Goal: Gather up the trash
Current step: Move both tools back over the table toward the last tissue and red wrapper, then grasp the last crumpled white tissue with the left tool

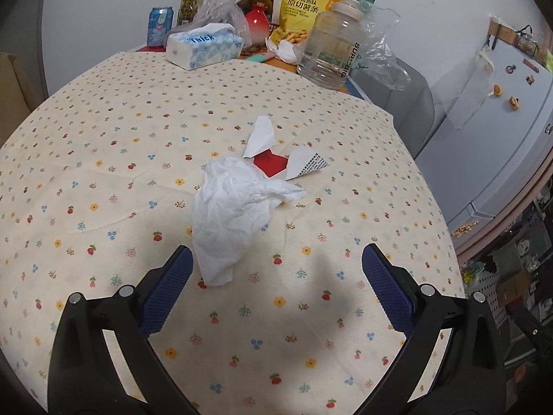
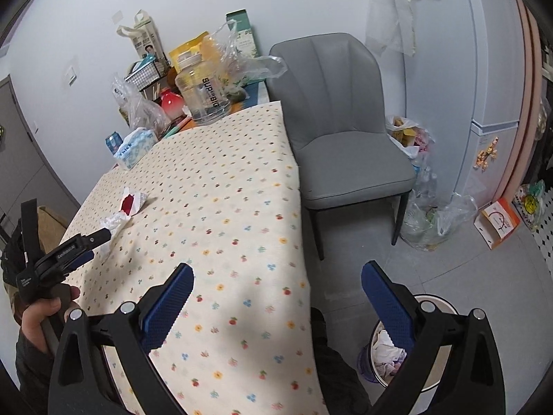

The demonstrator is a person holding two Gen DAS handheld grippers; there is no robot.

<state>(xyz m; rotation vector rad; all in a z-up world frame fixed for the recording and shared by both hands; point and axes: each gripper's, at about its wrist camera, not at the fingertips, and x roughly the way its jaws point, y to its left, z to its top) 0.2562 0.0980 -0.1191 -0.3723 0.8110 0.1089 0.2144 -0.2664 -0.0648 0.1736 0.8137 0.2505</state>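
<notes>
A crumpled white tissue (image 1: 235, 214) lies on the flowered tablecloth (image 1: 138, 131), and a torn red-and-white wrapper (image 1: 276, 159) sits just beyond it. My left gripper (image 1: 276, 252) is open and low over the cloth, with the tissue's near end beside its left finger (image 1: 169, 283). The right wrist view shows the same tissue (image 2: 112, 223) and wrapper (image 2: 133, 202) at far left, with the left gripper (image 2: 100, 242) held in a hand beside them. My right gripper (image 2: 276, 269) is open and empty over the table's right edge. A trash bin (image 2: 439, 299) holding white scraps stands on the floor under its right finger.
At the table's far end stand a tissue box (image 1: 204, 50), a clear water jug (image 1: 331, 45), a blue can (image 1: 159, 26), a yellow snack bag (image 1: 304, 10) and plastic bags. A grey chair (image 2: 342, 145) stands beside the table. Filled bags (image 2: 432, 221) lie on the floor near the fridge (image 2: 490, 79).
</notes>
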